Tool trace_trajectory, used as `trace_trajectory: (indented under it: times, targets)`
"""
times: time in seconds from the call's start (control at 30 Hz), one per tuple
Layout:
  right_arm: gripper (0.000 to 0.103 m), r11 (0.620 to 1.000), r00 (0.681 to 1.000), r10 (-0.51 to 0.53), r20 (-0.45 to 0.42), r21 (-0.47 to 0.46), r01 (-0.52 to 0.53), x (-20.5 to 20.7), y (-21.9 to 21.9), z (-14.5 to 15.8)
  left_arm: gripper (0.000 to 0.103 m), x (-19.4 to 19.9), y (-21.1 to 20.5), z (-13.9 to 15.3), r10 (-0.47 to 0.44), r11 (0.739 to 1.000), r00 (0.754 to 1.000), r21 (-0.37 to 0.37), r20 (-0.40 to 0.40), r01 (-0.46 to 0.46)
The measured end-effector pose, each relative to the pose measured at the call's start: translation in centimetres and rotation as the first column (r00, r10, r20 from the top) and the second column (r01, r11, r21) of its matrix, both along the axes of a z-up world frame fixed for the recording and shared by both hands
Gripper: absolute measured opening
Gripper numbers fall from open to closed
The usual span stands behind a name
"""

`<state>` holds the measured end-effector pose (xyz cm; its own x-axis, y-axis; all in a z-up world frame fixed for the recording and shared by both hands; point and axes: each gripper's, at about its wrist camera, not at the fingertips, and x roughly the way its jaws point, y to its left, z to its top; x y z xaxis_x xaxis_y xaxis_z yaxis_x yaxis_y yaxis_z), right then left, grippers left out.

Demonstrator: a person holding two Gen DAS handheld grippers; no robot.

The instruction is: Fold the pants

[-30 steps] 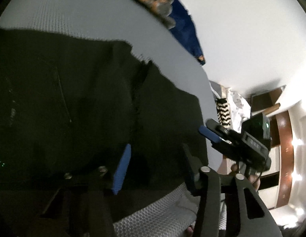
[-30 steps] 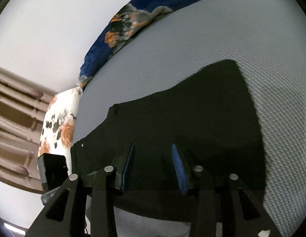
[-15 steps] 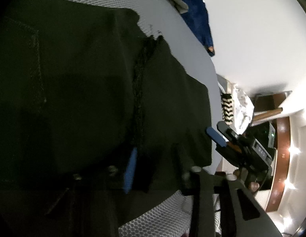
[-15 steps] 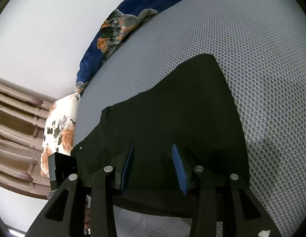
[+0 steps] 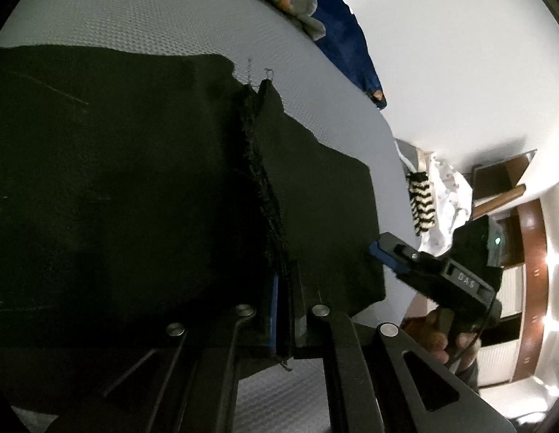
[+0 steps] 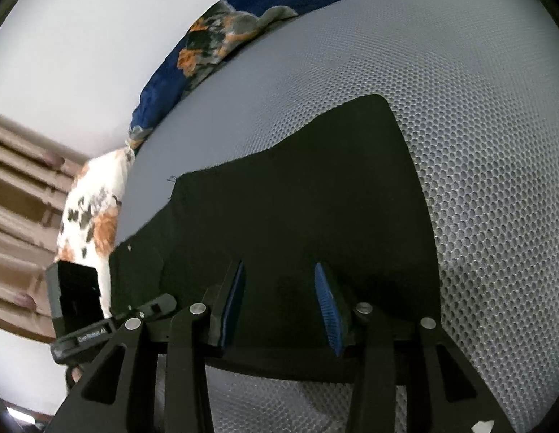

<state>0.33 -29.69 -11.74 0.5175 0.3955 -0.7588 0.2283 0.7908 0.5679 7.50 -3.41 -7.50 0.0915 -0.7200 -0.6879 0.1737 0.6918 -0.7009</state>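
The left gripper (image 5: 283, 310) is clamped on a seam fold of the black pants (image 5: 117, 180). The right gripper (image 6: 279, 306) hovers above them, jaws apart, gripping nothing, over the grey mesh surface (image 6: 478, 180).

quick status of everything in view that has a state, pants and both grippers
black fabric pants: spread flat on the grey honeycomb mesh bed surface, not yet folded, a frayed seam edge raised near the left gripper
left gripper: shut on the pants' raised seam edge
right gripper: jaws apart over the pants' near edge, pads not pressing the cloth
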Motion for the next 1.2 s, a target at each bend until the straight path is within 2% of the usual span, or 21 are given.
trace_trajectory:
  times: [0.13,0.3,0.43,0.6,0.77,0.87,1.03,1.2]
  targets:
    - [0.039,0.992,0.999,0.024,-0.044,-0.124,-0.029,0.2,1.4,-1.0,0.004,-0.2,-0.1,-1.5,-0.020,0.996,1.000,0.082,-0.010,0.020]
    - [0.038,0.986,0.997,0.040,-0.063,-0.160,-0.049,0.5,1.7,-1.8,0.007,-0.5,-1.3,-1.6,-0.072,0.980,0.997,0.189,0.042,0.063]
    - [0.039,0.975,0.998,0.041,-0.037,-0.216,-0.048,1.6,1.5,-0.8,0.012,-0.5,-1.5,0.0,-0.111,0.959,0.984,0.275,0.140,0.069]
    - [0.039,0.959,1.000,0.017,0.015,-0.284,-0.012,4.2,0.2,0.3,0.016,1.0,-1.9,2.0,-0.121,0.954,0.956,0.296,0.267,0.038]
    - [0.039,0.937,1.000,-0.003,0.021,-0.348,0.010,7.0,-0.9,0.3,0.016,3.6,-4.1,2.3,-0.132,0.947,0.936,0.319,0.326,0.022]
    - [0.037,0.933,1.000,-0.017,0.016,-0.360,0.022,8.4,-1.6,-0.2,0.016,5.5,-5.3,1.7,-0.139,0.940,0.934,0.340,0.330,0.020]
    - [0.037,0.927,1.000,-0.015,0.009,-0.374,0.017,9.3,-1.7,-0.9,0.016,7.8,-6.3,-0.6,-0.139,0.923,0.946,0.384,0.291,0.018]
    - [0.037,0.931,1.000,-0.009,0.014,-0.364,0.014,9.3,-1.8,-1.1,0.016,8.1,-6.3,-0.8,-0.149,0.926,0.940,0.377,0.307,0.024]
